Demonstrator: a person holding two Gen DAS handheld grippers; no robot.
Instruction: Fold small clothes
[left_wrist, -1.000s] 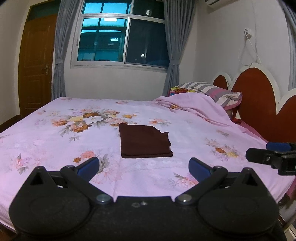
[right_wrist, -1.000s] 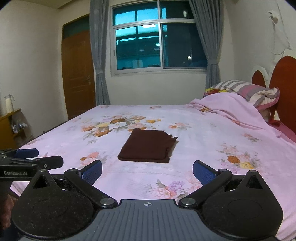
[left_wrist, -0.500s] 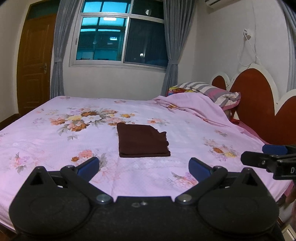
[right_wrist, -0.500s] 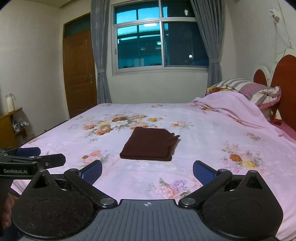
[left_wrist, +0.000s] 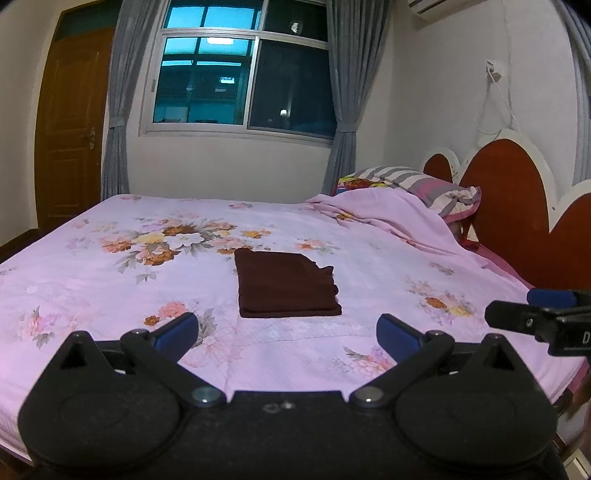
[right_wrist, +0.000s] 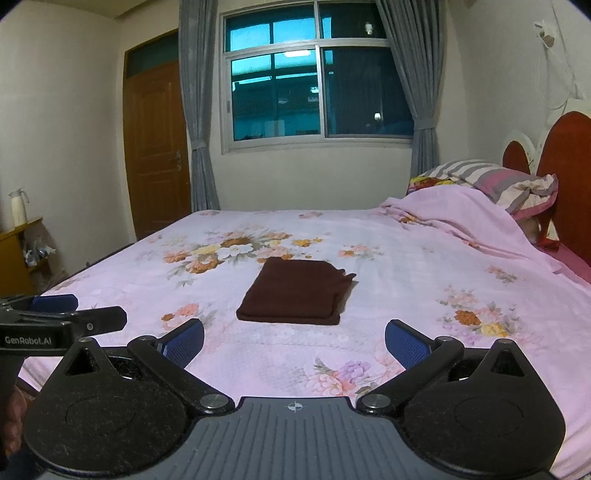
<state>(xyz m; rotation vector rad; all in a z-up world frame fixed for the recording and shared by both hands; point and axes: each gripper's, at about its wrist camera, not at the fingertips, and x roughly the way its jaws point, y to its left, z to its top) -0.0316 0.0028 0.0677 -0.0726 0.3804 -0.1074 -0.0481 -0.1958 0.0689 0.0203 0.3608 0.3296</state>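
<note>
A dark brown garment (left_wrist: 286, 284) lies folded into a flat rectangle in the middle of the pink floral bed (left_wrist: 92, 280); it also shows in the right wrist view (right_wrist: 295, 293). My left gripper (left_wrist: 286, 332) is open and empty, held back near the bed's front edge, short of the garment. My right gripper (right_wrist: 295, 341) is open and empty, also short of the garment. Each gripper shows at the side of the other's view: the right one (left_wrist: 532, 314), the left one (right_wrist: 74, 314).
A bunched pink cover (left_wrist: 388, 210) and striped pillow (left_wrist: 424, 184) lie by the red headboard (left_wrist: 509, 192) at the right. A window with grey curtains (right_wrist: 317, 81) and a wooden door (right_wrist: 155, 147) are behind. A yellow side table with a white jug (right_wrist: 18, 206) stands at left.
Both grippers have drawn back and lifted slightly from the bed, still open. The folded garment has not moved.
</note>
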